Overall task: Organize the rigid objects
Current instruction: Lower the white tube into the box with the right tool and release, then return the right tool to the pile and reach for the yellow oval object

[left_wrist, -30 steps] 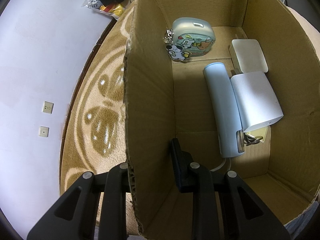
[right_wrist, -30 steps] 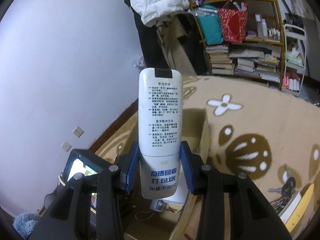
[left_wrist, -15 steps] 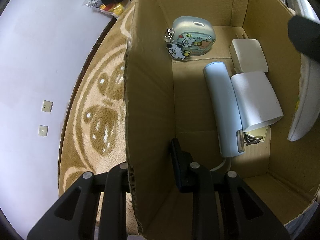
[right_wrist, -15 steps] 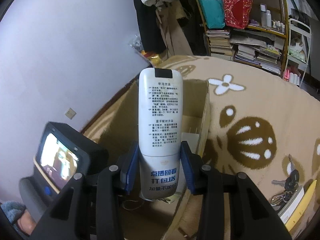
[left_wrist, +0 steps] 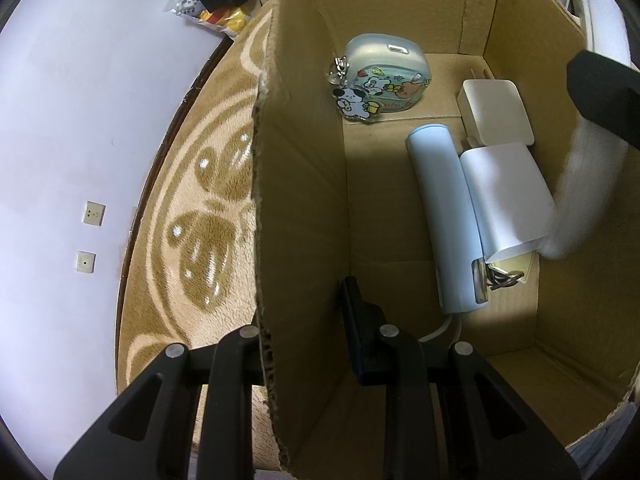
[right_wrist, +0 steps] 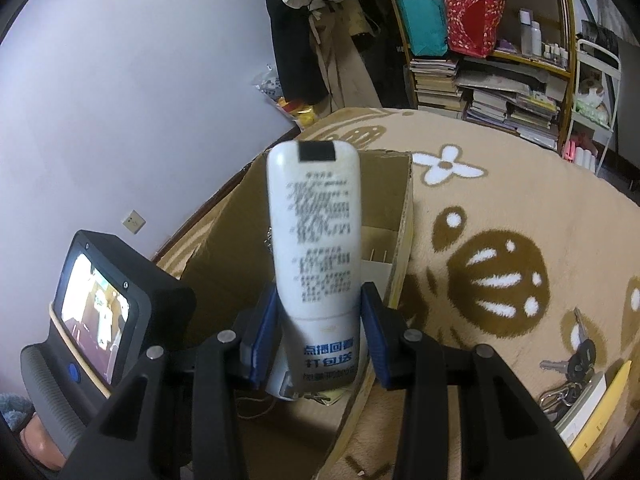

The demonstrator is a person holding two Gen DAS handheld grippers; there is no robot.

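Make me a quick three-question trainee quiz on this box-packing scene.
1. True or false: the left tongs straddle a wall of the cardboard box.
2. The right tongs grip: A) keys B) white remote C) book.
3. Fill in: the cartoon-printed case lies in the box's far ____ corner in the left view.

Key: 1 true; 2 B; 3 left.

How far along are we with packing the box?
Done: a cartoon case, blue tube and two white blocks lie in the box. In hand: right gripper lowers the remote in; left gripper clamps the wall. Left: keys on the blanket.
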